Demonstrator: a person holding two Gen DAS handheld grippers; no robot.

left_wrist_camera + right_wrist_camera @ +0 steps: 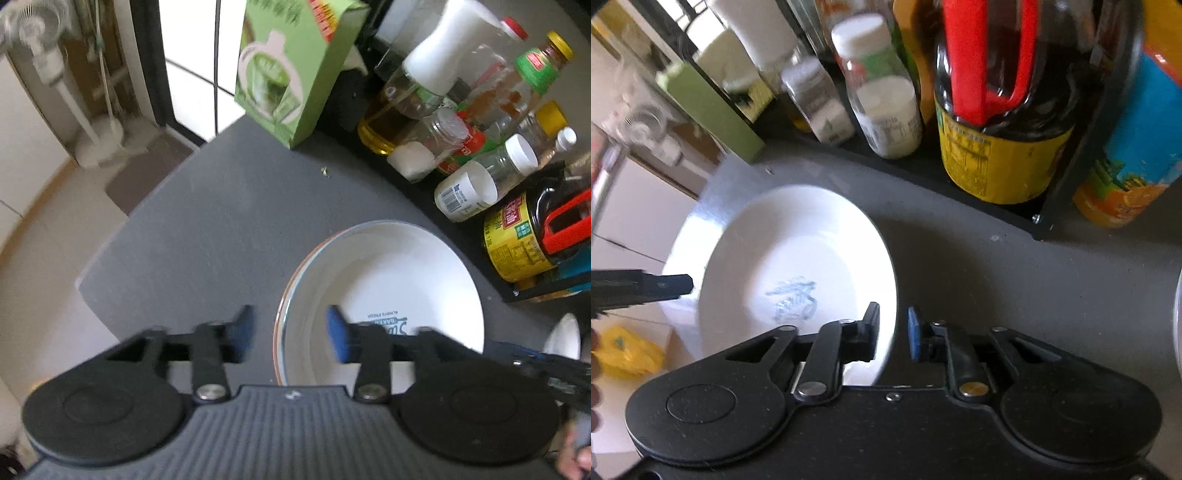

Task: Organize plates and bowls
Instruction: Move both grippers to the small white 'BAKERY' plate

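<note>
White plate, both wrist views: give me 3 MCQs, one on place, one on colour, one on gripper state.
1. Where does the white plate sit?
A. on the grey countertop, in front of the bottle rack
B. inside the green box
C. on the floor

2. What colour is the handle on the dark bottle?
A. blue
B. red
C. white

3. How do the left hand-held gripper jaws stand?
A. clamped on the plate rim
B. shut on a bottle
C. apart, pads off the rim

Key: 1 A, grey surface shows around the plate, rack behind it; 2 B, a red loop handle; 3 C, a gap shows either side of the rim.
</note>
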